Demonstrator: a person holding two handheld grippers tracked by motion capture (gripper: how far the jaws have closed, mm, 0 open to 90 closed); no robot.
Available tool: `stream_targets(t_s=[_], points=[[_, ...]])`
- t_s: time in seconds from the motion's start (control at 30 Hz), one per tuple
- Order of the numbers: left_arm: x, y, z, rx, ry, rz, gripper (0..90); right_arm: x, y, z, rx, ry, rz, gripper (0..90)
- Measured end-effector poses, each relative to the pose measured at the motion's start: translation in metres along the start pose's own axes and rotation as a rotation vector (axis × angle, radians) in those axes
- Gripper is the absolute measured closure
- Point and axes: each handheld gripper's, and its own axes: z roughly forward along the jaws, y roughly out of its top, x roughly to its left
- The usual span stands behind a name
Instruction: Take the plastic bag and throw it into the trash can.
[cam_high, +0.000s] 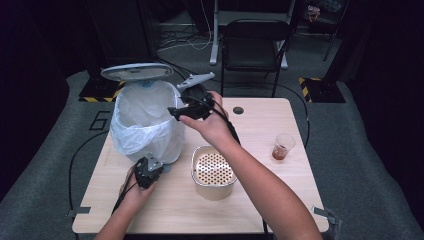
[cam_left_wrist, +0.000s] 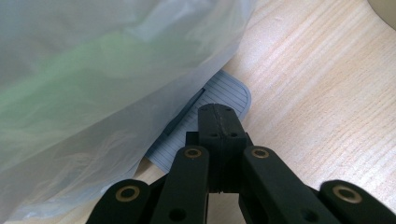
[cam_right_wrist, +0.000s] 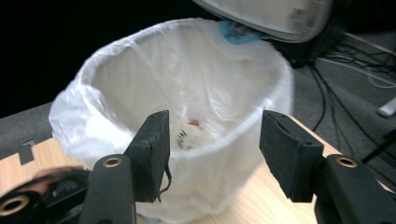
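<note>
Left gripper (cam_high: 148, 172): low at bin base, forearm entering from bottom edge, jaws clenched with nothing between, tips pressed on ribbed grey pedal (cam_left_wrist: 219, 95). Right gripper (cam_high: 176, 111): arm stretched forward across table (cam_high: 260, 125), held at rim of white-lined pedal bin (cam_high: 145, 120), jaws released, nothing between. Bin at table's far left, lid (cam_high: 137, 71) raised. No legible labels; "6" on floor mat (cam_high: 101, 120).
</note>
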Motion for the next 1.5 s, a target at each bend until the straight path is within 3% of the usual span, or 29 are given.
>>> stream_targets(t_s=[0.13,0.2,0.33,0.53,0.93,1.03,1.13,1.23,1.33,1.43,1.5], points=[[0.000,0.000,0.000,0.000,0.011,0.010,90.0,-0.008,-0.012,-0.017,-0.011,-0.022,0.001,40.8],[0.000,0.000,-0.001,0.007,0.012,0.014,90.0,-0.018,-0.026,-0.032,0.014,-0.036,0.011,38.6],[0.002,0.001,-0.001,0.014,0.004,0.031,90.0,-0.030,-0.042,-0.041,0.014,-0.056,0.021,36.8],[0.002,0.000,-0.001,0.008,0.006,0.035,90.0,-0.050,-0.079,-0.061,0.015,-0.090,0.098,35.2],[0.002,0.000,-0.001,0.008,0.005,0.039,90.0,-0.076,-0.125,-0.079,0.035,-0.177,0.096,26.7],[0.002,0.000,-0.001,0.008,0.004,0.037,90.0,-0.086,-0.143,-0.085,0.032,-0.199,0.129,24.4],[0.002,0.000,-0.001,0.006,0.007,0.037,90.0,-0.091,-0.151,-0.087,0.043,-0.214,0.123,22.8],[0.002,0.000,-0.001,0.005,0.006,0.033,90.0,-0.102,-0.166,-0.091,0.056,-0.270,0.139,18.4],[0.002,0.000,-0.001,0.004,0.006,0.031,90.0,-0.110,-0.174,-0.093,0.054,-0.294,0.153,16.5],[0.002,0.000,-0.001,0.006,0.008,0.032,90.0,-0.125,-0.192,-0.098,0.077,-0.347,0.197,14.6],[0.002,0.000,-0.001,0.006,0.006,0.031,90.0,-0.129,-0.196,-0.099,0.083,-0.357,0.209,14.4]])
